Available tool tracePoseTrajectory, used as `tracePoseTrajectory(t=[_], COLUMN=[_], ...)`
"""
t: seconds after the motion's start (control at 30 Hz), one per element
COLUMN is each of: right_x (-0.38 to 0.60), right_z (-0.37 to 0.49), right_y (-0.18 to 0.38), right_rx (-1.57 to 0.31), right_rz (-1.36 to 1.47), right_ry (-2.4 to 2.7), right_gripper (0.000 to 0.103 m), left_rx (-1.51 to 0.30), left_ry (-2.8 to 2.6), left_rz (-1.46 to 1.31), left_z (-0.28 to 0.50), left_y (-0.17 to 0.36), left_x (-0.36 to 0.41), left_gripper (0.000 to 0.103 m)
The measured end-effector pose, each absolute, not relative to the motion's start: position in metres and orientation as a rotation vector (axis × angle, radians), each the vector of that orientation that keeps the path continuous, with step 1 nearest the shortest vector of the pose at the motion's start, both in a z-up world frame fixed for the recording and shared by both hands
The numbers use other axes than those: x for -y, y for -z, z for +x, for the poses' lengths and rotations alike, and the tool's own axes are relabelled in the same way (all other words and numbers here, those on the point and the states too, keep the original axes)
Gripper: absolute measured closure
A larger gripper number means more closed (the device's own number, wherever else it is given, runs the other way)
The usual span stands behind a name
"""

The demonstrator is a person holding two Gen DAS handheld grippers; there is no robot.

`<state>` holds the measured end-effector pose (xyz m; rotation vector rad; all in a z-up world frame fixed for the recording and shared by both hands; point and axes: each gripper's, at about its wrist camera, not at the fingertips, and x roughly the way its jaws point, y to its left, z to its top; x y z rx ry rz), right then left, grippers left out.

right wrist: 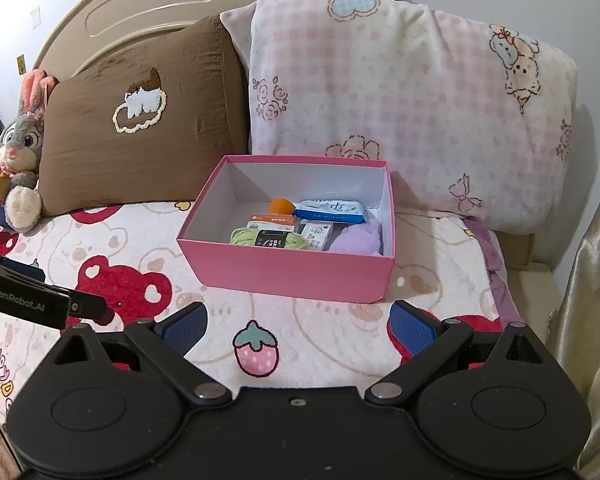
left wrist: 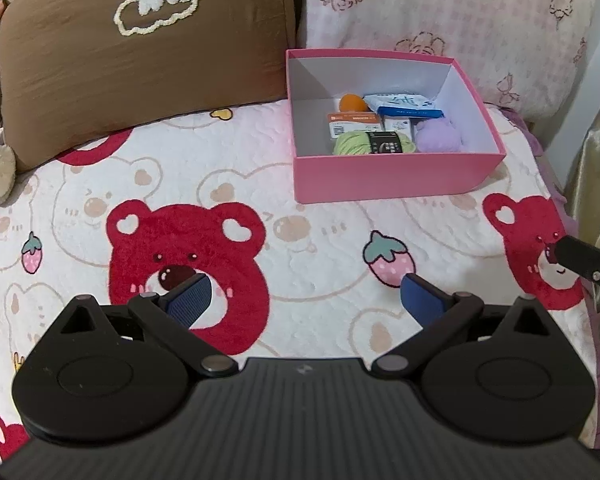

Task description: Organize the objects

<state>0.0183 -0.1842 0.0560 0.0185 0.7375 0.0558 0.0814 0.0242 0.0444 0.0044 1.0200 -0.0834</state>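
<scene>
A pink box [left wrist: 392,178] [right wrist: 296,272] with a white inside stands on the bear-print bedspread in front of the pillows. Inside lie a green yarn ball [left wrist: 358,143] [right wrist: 248,237], a purple plush thing [left wrist: 438,136] [right wrist: 358,240], an orange ball [left wrist: 354,103] [right wrist: 281,206], a blue-and-white packet [left wrist: 404,105] [right wrist: 332,210] and small cartons [left wrist: 354,121] [right wrist: 318,234]. My left gripper [left wrist: 306,300] hovers open over the bedspread, short of the box, holding nothing. My right gripper [right wrist: 298,326] is open too, just in front of the box.
A brown pillow [left wrist: 140,60] [right wrist: 140,128] and a pink checked pillow [left wrist: 440,20] [right wrist: 412,112] lean on the headboard. A plush rabbit [right wrist: 18,152] sits at the far left. A gold curtain [right wrist: 592,280] hangs at the right beside the bed edge.
</scene>
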Motion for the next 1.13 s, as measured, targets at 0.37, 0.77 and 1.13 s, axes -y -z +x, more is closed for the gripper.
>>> tracePoseTrajectory(t=[0.37, 0.77, 1.13], right_x=[0.1798, 0.1827, 0.1816], right_z=[0.0162, 0.0172, 0.0165], right_y=[-0.0564, -0.0526, -0.0527], right_rx=[-0.77, -0.794, -0.799], right_rz=[0.014, 0.031, 0.025], right_ry=[-0.011, 0.005, 0.006], right_gripper=[0.004, 0.004, 0.004], left_rx=[-1.031, -1.034, -1.042], left_ry=[0.072, 0.088, 0.101], left_rz=[-0.008, -0.009, -0.006], left_z=[0.0832, 0.0796, 0.0799], left_y=[-0.042, -0.0434, -0.0419], left_x=[-0.0293, -0.025, -0.0242], left_gripper=[0.001, 0.001, 0.001])
